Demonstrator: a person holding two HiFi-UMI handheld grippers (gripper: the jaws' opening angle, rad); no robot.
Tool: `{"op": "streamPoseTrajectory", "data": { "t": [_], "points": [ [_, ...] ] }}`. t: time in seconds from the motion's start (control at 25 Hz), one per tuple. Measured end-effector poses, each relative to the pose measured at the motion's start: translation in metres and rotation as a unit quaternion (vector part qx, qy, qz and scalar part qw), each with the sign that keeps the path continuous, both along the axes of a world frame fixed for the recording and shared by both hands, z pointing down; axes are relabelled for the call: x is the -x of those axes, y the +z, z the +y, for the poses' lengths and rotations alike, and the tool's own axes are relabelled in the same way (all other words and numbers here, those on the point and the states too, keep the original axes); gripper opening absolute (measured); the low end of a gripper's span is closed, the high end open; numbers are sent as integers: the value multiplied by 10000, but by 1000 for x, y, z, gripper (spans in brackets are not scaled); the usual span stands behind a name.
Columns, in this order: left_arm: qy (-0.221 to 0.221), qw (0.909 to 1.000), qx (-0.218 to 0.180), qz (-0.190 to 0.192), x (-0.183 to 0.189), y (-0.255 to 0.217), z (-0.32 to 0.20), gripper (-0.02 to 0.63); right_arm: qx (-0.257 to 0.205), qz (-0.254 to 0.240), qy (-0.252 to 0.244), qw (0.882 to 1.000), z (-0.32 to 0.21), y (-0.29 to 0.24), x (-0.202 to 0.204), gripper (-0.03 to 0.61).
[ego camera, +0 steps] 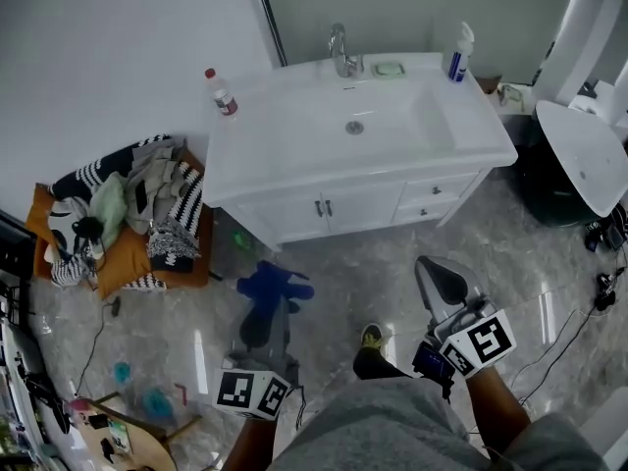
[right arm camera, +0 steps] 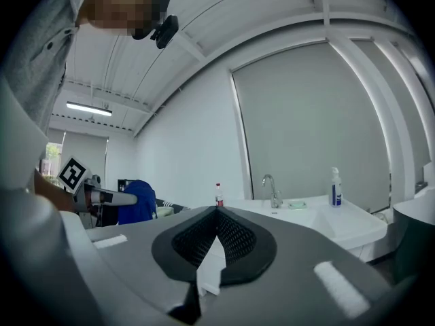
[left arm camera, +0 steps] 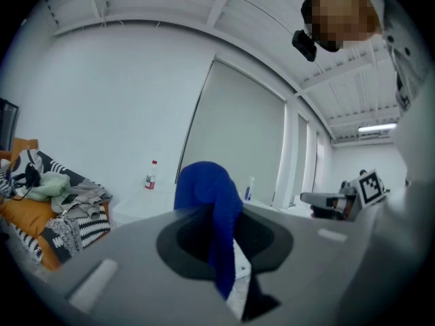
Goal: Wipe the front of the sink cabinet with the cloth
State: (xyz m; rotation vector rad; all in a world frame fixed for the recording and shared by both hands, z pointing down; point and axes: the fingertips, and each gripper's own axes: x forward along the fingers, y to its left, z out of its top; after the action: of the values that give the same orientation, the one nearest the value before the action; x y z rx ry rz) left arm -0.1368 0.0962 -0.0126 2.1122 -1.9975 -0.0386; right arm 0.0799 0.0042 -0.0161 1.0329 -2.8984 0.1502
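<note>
Open floor (ego camera: 373, 273) before cabinet (ego camera: 363, 204)

left tongs (ego camera: 263, 312) clamped on cloth (ego camera: 273, 285), right tongs (ego camera: 435, 275) pressed together

We have the sink cabinet (ego camera: 353, 204) at twelve o'clock, a faucet (ego camera: 340, 53) at its back edge, a bottle (ego camera: 221, 93) on its ten o'clock corner, a spray bottle (ego camera: 458, 53) toward one o'clock, clothes (ego camera: 128, 214) on the floor (ego camera: 373, 278) at nine, and the cloth (ego camera: 265, 283) in our left tool (ego camera: 273, 307) before the cabinet.

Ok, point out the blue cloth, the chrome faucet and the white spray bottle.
blue cloth (left arm camera: 202, 190), left gripper view, bunched top
chrome faucet (ego camera: 340, 49), head view, curved spout
white spray bottle (ego camera: 457, 59), head view, body
</note>
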Motion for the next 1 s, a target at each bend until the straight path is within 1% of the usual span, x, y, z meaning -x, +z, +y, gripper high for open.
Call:
{"op": "streamPoseTrajectory", "data": {
  "t": [0.32, 0.56, 0.68, 0.84, 0.92, 1.0],
  "points": [
    [-206, 9995, 246, -47, 5, 11, -48, 66, 38, 217, -83, 9997, -62, 6, -18, 0],
    [-302, 9990, 280, -166, 6, 10, -66, 66, -70, 691, -215, 9974, -94, 17, -37, 0],
    [-349, 9984, 367, -235, 10, 15, -66, 66, -196, 996, -319, 9943, -98, 24, -40, 0],
    [-311, 9983, 414, -248, 16, 21, -69, 66, -628, 1532, -554, 9846, -92, 35, -31, 0],
    [-275, 9984, 429, -251, 16, 24, -69, 66, -684, 1530, -606, 9840, -85, 38, -25, 0],
    [-218, 9985, 436, -234, 16, 26, -72, 66, -616, 1369, -515, 9873, -82, 39, -19, 0]
  ]
}}
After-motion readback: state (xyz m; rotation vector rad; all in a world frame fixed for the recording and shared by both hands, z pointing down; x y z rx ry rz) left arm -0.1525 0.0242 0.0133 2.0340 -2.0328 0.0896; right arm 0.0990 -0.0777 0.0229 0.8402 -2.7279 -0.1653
